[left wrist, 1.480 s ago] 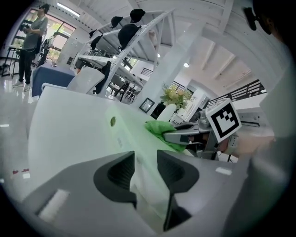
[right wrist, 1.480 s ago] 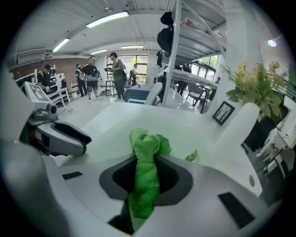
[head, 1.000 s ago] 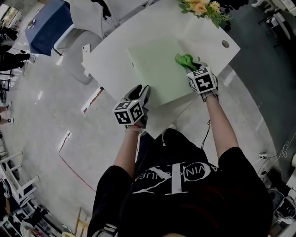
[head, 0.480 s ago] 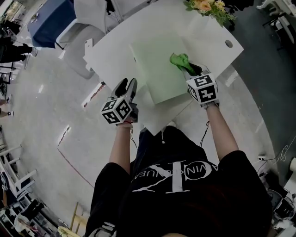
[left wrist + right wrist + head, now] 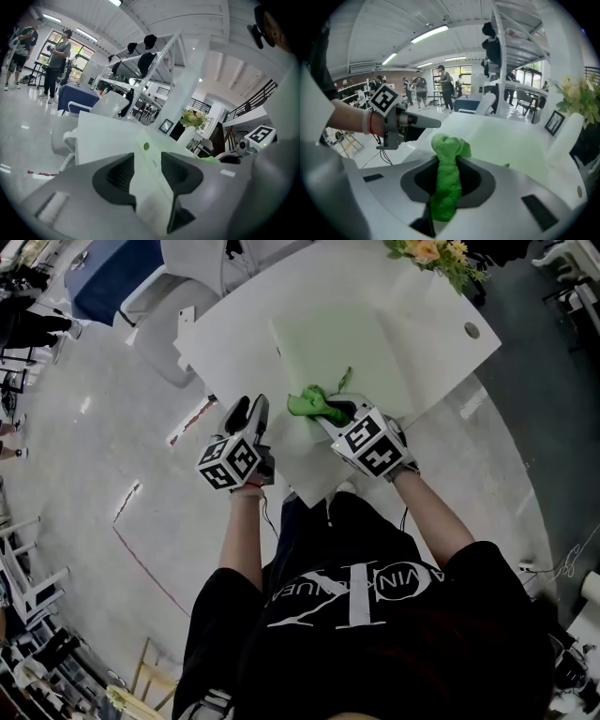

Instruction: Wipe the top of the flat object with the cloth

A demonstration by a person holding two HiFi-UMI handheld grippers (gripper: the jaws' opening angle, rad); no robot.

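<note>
Limp, light-looking cloth is pinched mid-bunch by the right tongs at the board's seven o'clock corner; left tongs just opened, empty.

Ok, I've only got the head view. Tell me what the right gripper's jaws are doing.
Observer: The right gripper is shut on the green cloth, which bunches up past the jaws.
Operator: Now check the left one.
Observer: The left gripper has its jaws apart; they have just been opening, and nothing is between them.
Operator: Describe what holds the flowers.
Observer: A white vase, with a small framed picture beside it.
</note>
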